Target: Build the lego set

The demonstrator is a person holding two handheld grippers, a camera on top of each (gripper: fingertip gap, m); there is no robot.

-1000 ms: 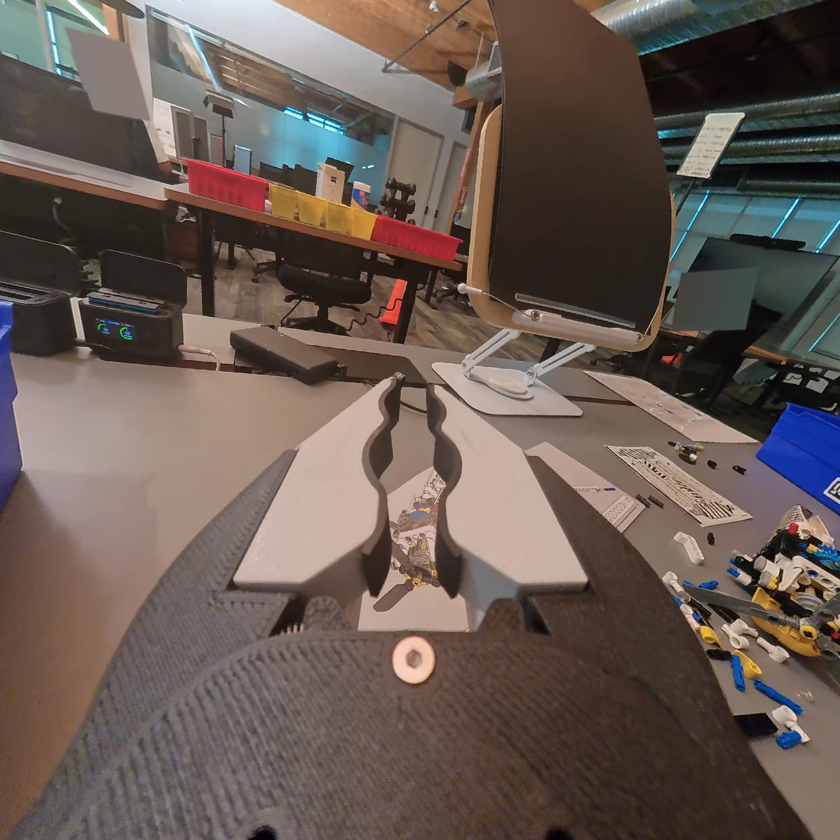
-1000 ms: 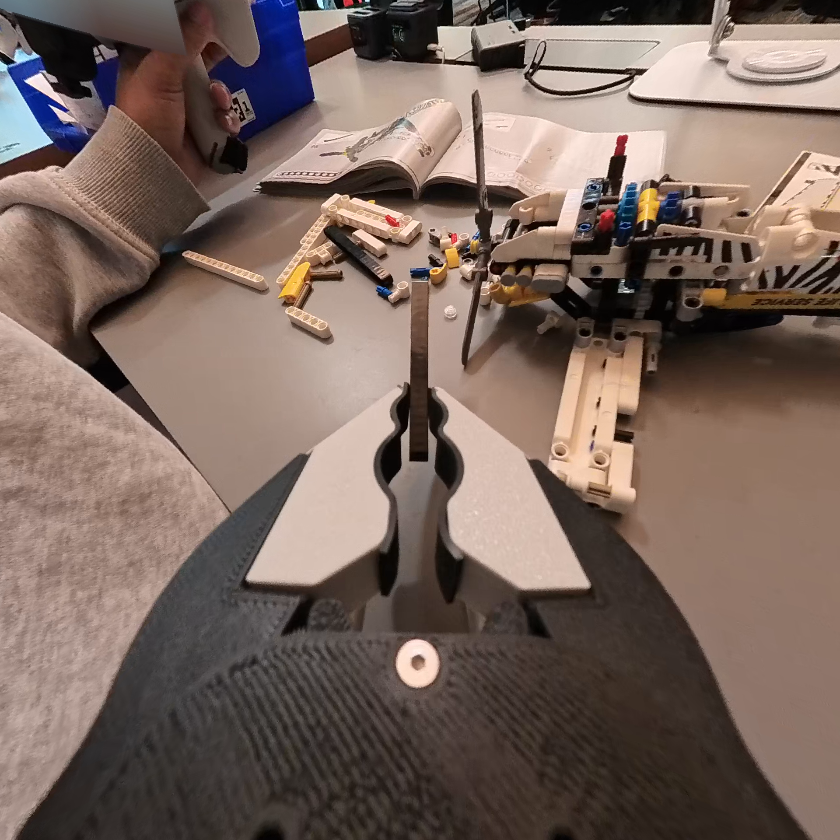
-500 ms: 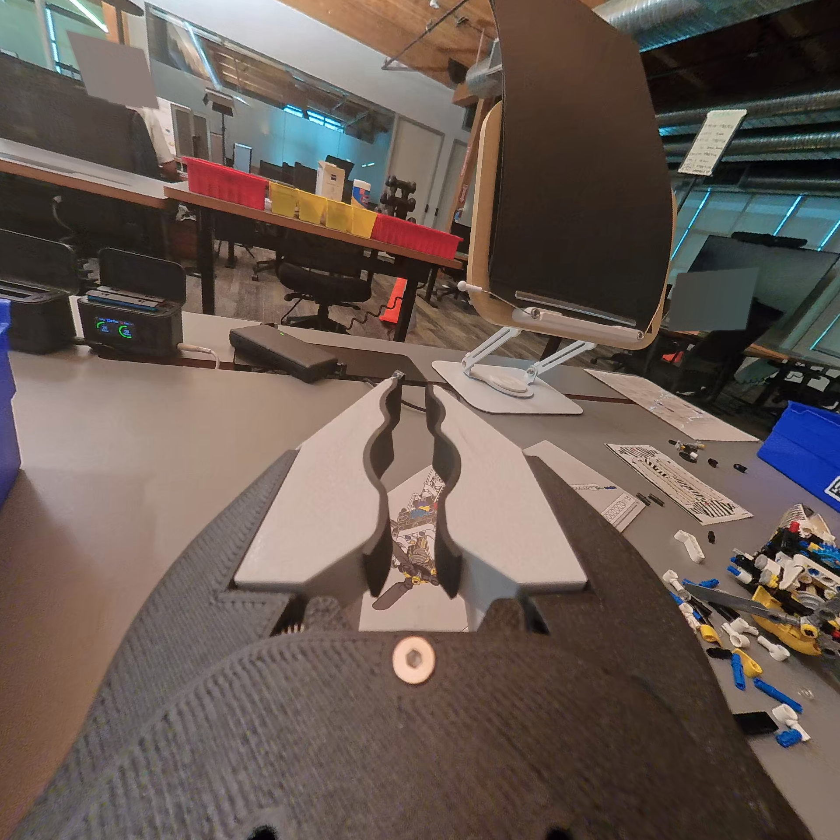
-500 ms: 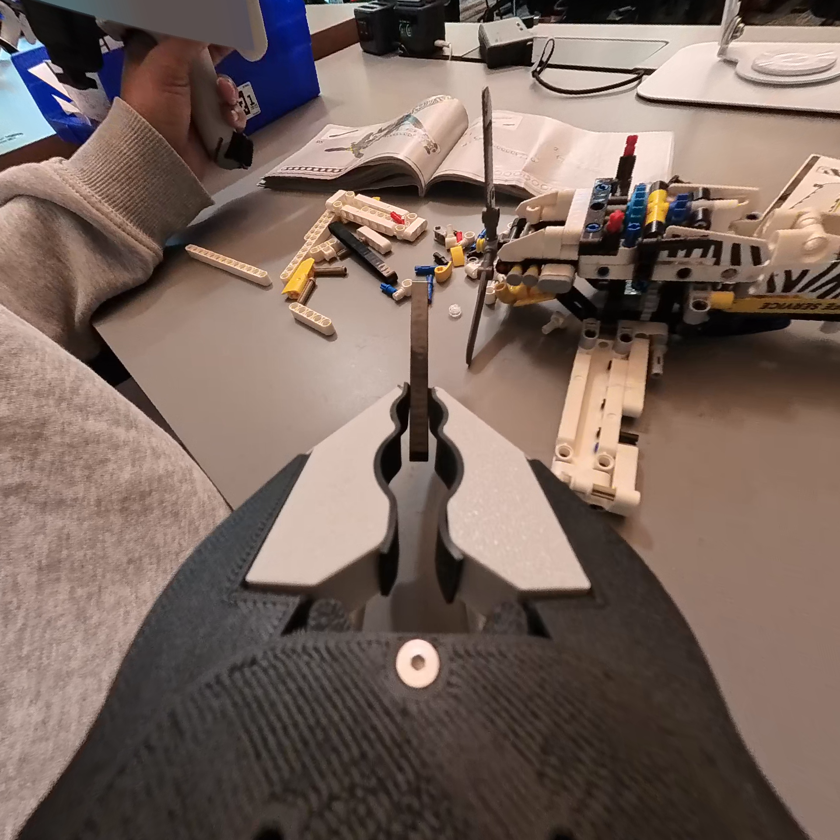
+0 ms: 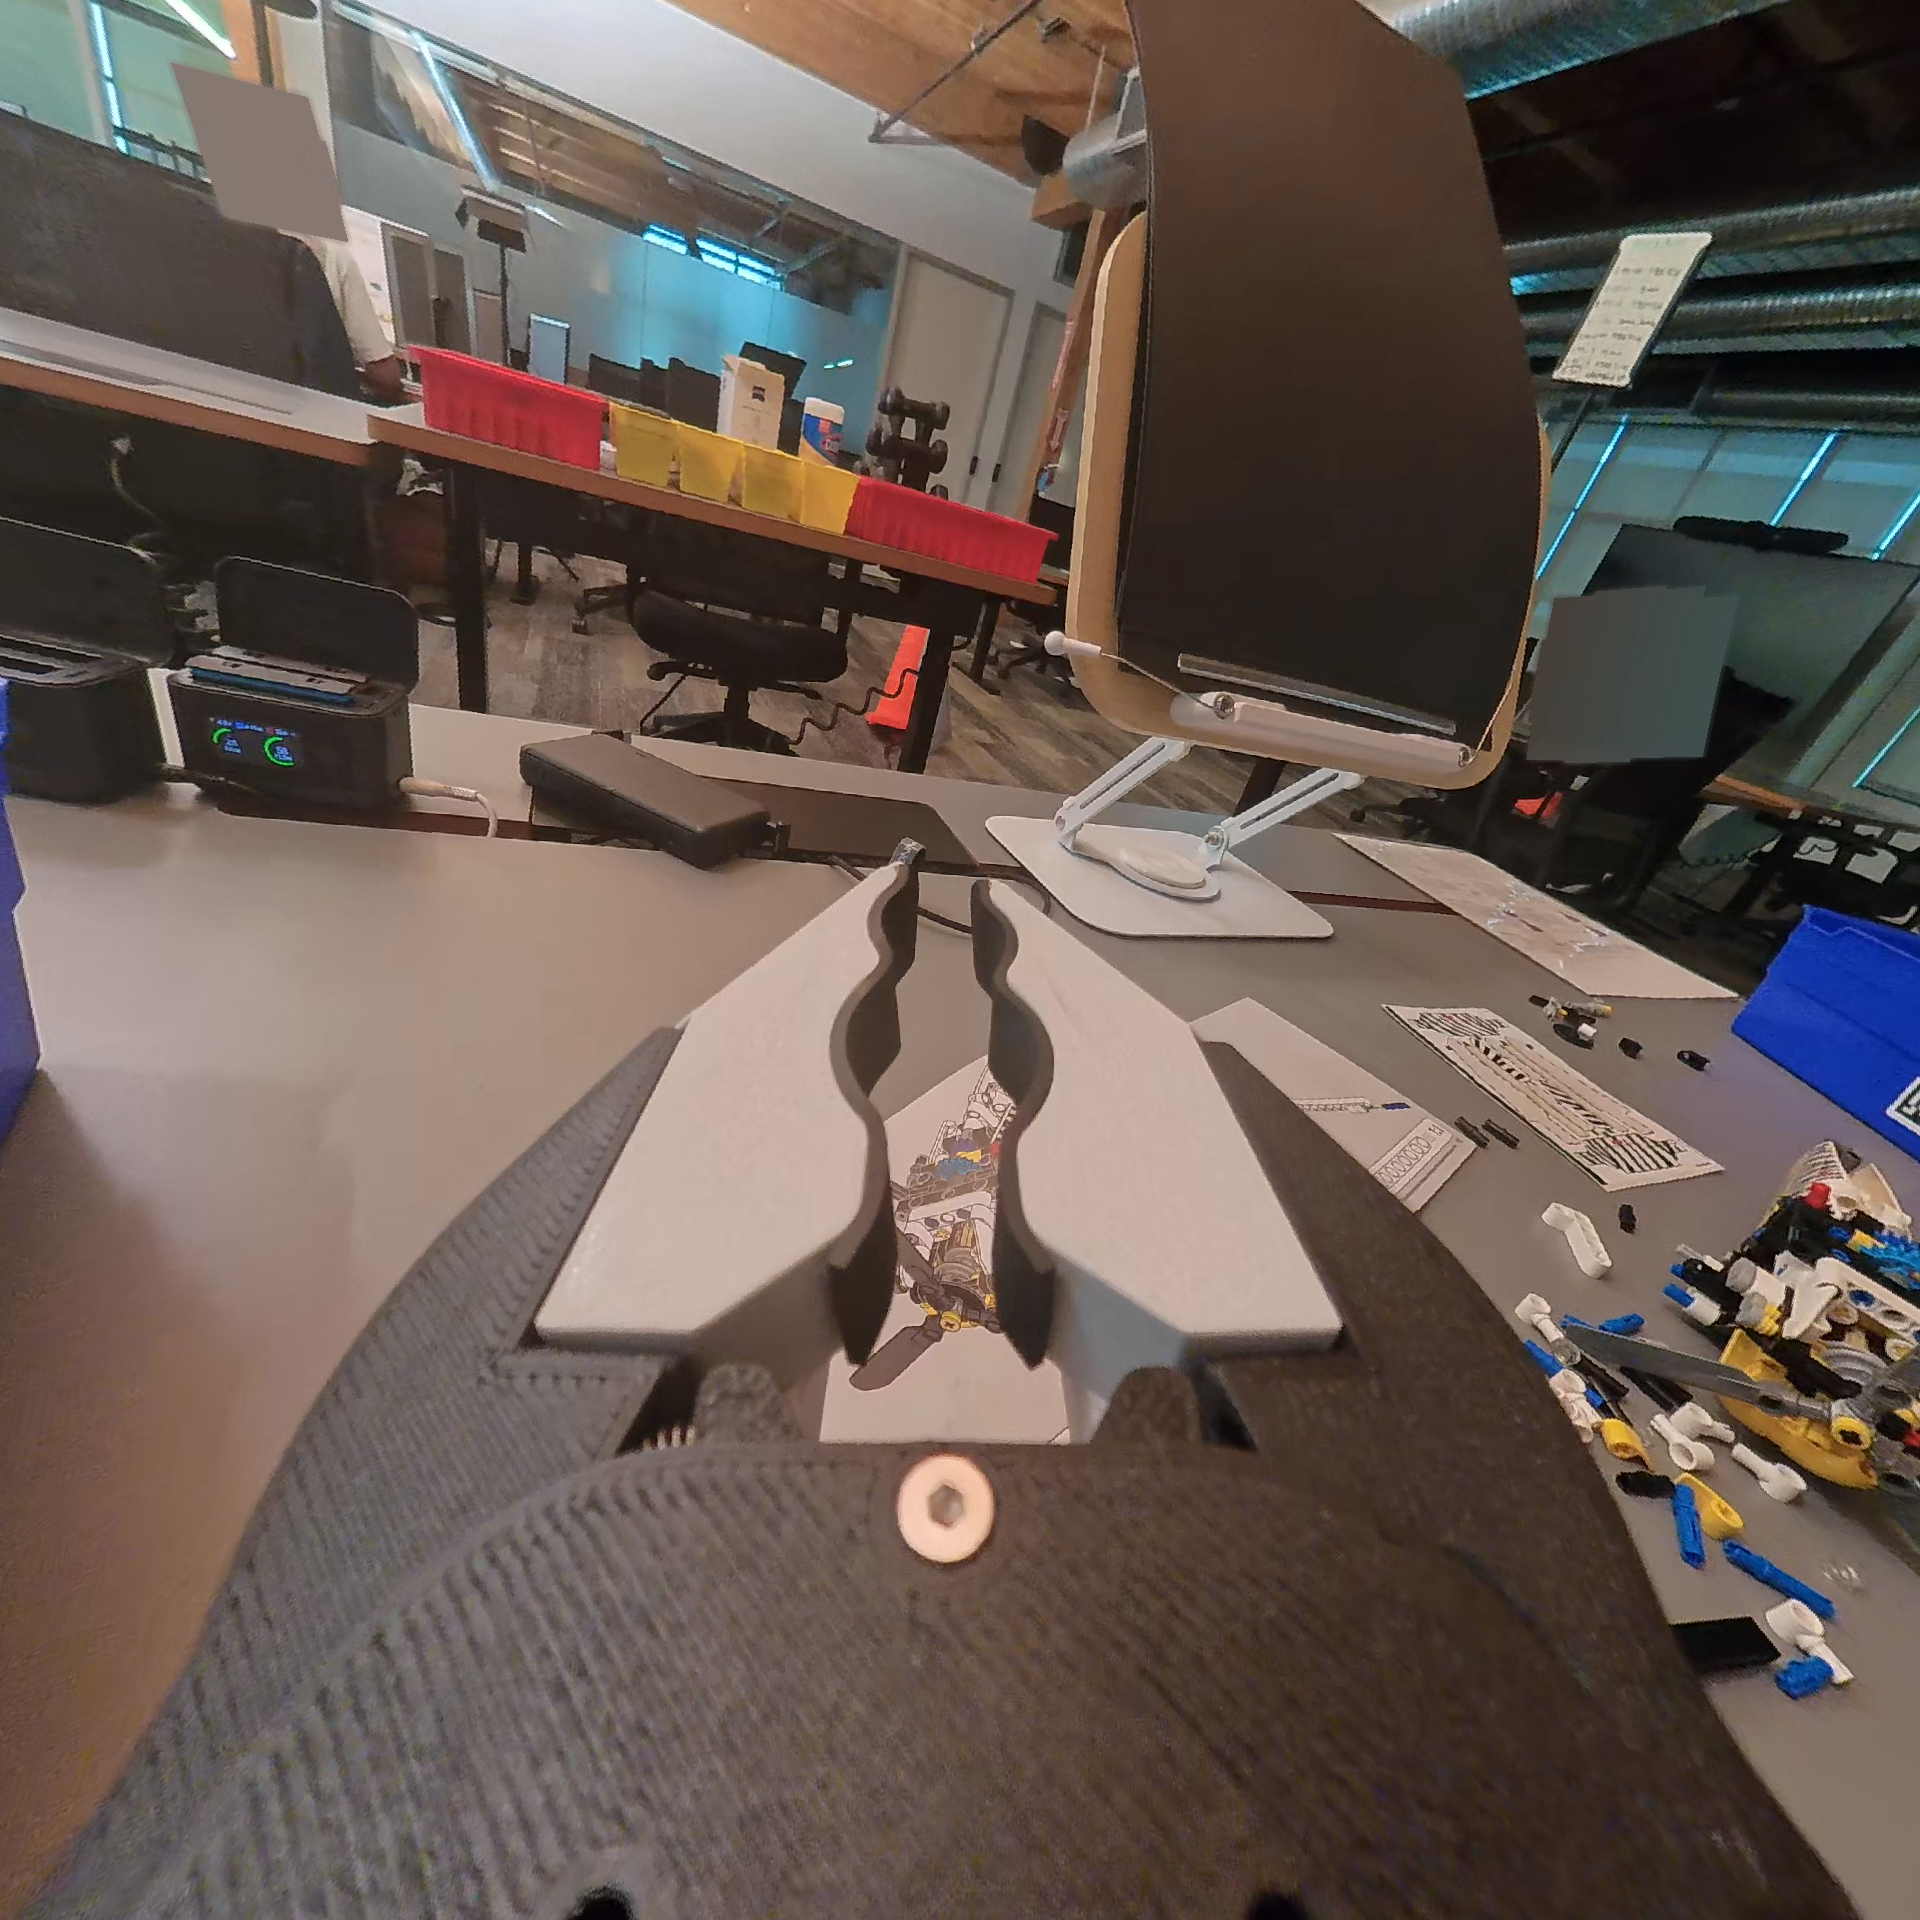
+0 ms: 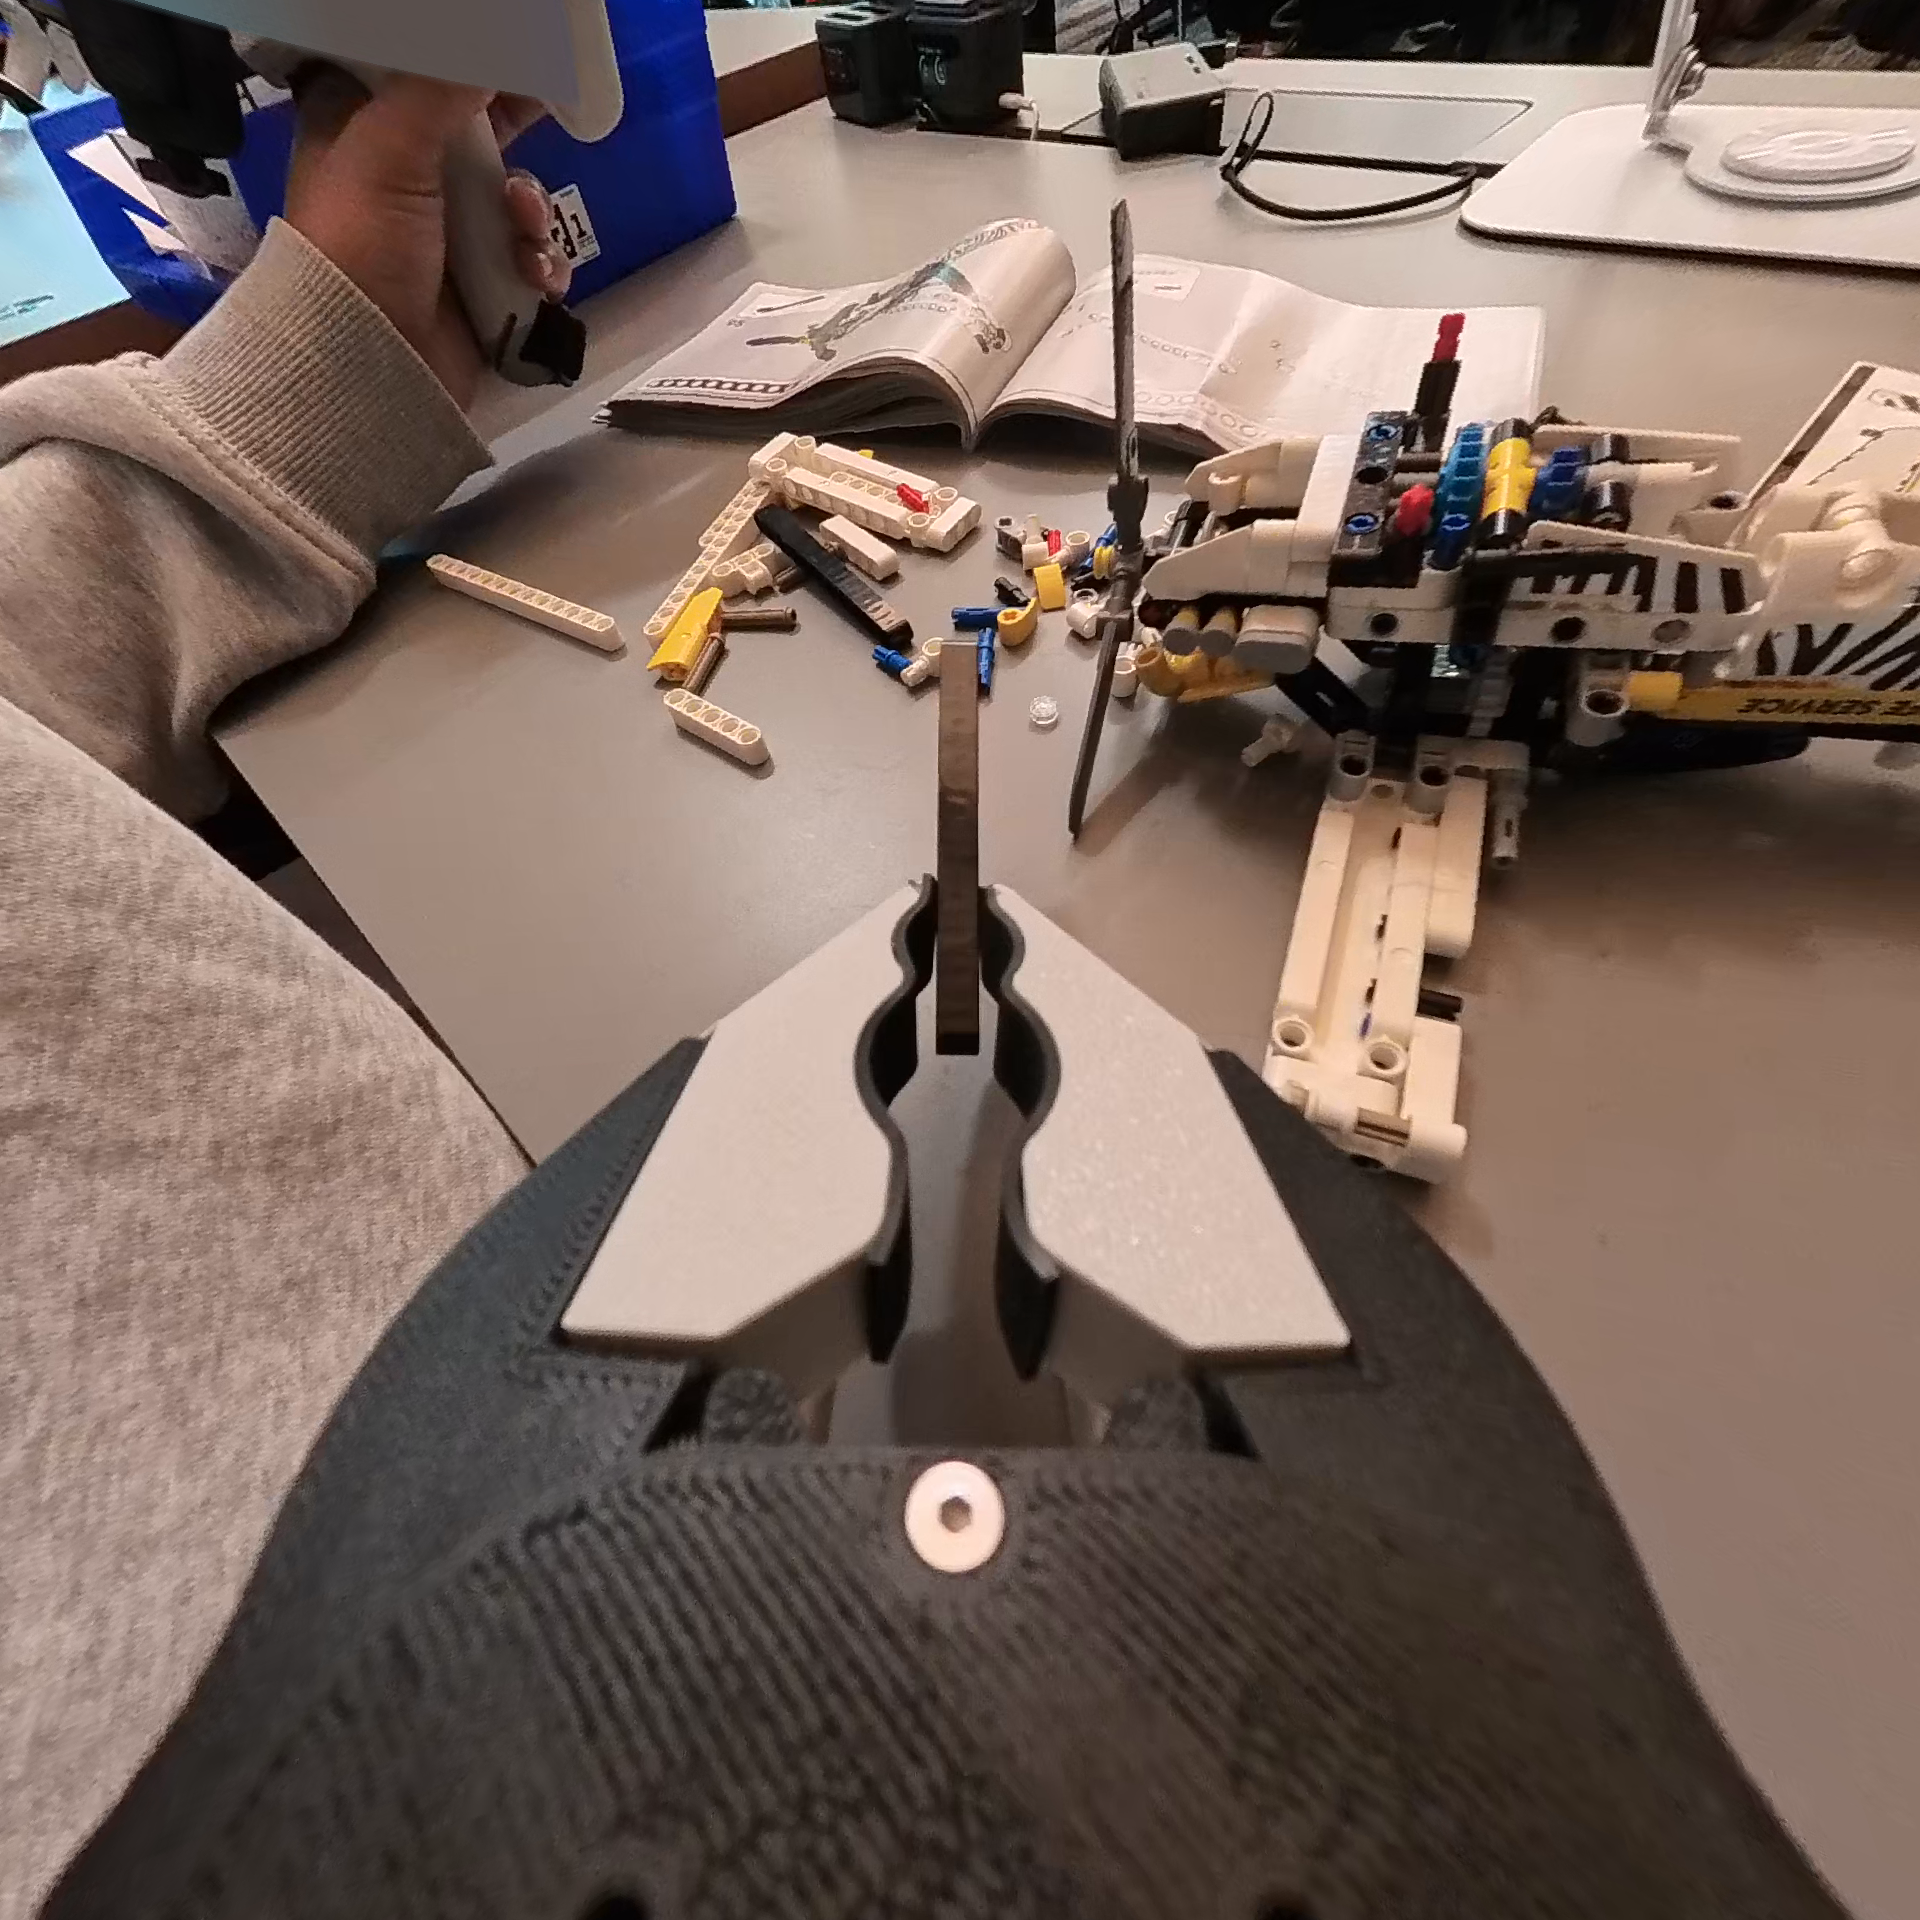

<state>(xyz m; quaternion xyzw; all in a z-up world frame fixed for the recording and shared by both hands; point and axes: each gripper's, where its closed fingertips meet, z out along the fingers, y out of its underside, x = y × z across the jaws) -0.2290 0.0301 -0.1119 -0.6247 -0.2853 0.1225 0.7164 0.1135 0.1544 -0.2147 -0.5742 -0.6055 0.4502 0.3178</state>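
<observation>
The lego model is laid on the counter. A dark flat blade is pinched by the right hand-held gripper; the left hand-held gripper is held slightly spread, empty.

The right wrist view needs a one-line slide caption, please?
Right gripper clamps a dark flat blade upright, facing the part-built model and loose pieces.

Half-built white lego model on table, loose pieces beside.
</observation>
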